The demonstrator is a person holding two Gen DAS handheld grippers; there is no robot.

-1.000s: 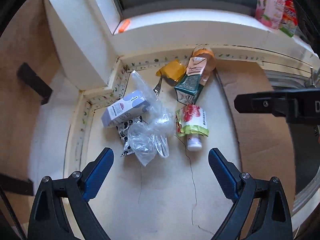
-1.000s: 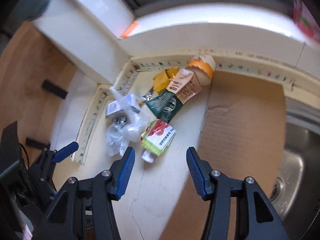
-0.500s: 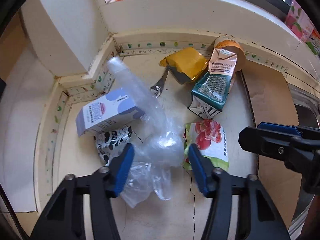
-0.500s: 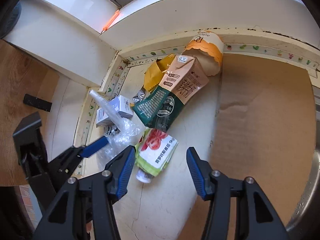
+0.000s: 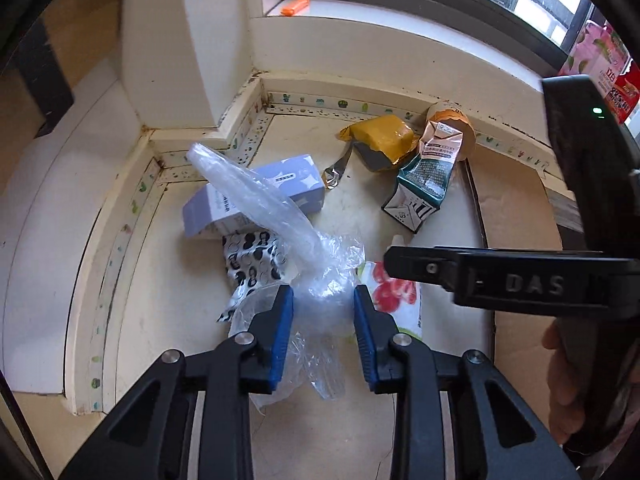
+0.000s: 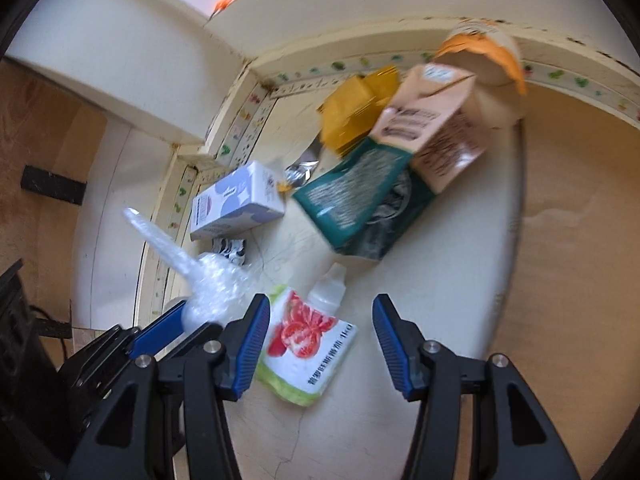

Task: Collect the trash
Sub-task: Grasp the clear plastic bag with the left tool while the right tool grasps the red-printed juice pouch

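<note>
Clear bag, one: thin, crumpled, near weightless, slippery; best taken at its bunched middle. It lay on the worktop beside the pouch, between the just-closing jaws of the left gripper, pads pinching it. Right gripper, jaws apart around nothing, hovered over the pouch: one, soft, capped. Beyond the pouch: one lilac box, stiff; one patterned wrapper; one green carton; one yellow packet; one cup.
</note>
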